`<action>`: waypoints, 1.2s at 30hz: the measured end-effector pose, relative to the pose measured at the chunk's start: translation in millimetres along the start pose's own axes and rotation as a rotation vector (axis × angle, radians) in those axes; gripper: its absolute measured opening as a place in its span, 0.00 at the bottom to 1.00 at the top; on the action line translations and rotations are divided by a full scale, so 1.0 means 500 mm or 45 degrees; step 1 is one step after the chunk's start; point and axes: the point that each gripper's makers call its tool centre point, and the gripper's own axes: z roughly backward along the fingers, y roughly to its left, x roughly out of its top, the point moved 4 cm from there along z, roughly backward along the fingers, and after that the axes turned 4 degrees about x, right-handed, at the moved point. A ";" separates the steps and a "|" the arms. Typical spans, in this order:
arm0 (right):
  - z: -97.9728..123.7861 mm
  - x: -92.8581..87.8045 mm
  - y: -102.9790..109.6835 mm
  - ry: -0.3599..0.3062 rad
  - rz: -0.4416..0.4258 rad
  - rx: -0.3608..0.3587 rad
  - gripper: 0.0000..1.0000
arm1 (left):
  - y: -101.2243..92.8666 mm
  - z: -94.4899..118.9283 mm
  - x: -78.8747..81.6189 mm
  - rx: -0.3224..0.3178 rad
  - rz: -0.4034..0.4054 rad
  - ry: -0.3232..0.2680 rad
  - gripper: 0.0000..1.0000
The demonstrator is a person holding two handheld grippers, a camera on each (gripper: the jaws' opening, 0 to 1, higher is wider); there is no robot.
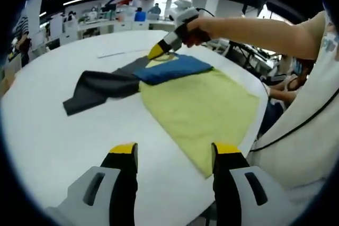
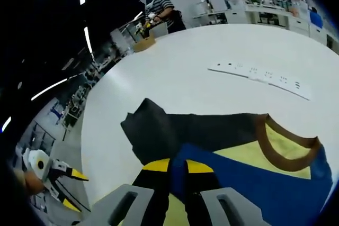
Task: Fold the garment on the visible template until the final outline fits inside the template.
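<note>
garment [image 1: 196, 107] lies flat on the white table [image 1: 47, 130], partly folded. its yellow body spreads toward the near edge, a blue panel [image 1: 172, 69] is turned over the upper part, and a dark grey sleeve [image 1: 98, 91] trails out to one side. no printed template outline can be told apart on the table surface in either view. a white strip with small marks [image 2: 259, 75] lies on the table well apart from the garment.

right gripper [image 2: 177, 166]: jaws pressed close together on the edge of the blue panel, where it meets the dark fabric. in the left gripper view the same tool [image 1: 159, 51] sits at the far end of the garment, held by a hand [image 1: 198, 27], tips down on the cloth near the brown-trimmed collar [image 2: 283, 149].

left gripper [image 1: 175, 152]: jaws spread, holding nothing, hovering above the table just short of the near corner of the yellow body.

step in hand, as judged: a fold of the blue panel is under way, with the sleeve not yet brought in.

next move, as judged: carry the pinched edge across and lay it flat without dragging the layers beneath. the free tool is then well placed to take the sleeve or the near corner. keep the whole garment on the table and in sight.
</note>
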 end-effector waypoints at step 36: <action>0.140 -0.048 -0.031 -0.130 0.079 -0.041 0.27 | -0.010 -0.024 0.041 0.011 -0.042 -0.005 0.53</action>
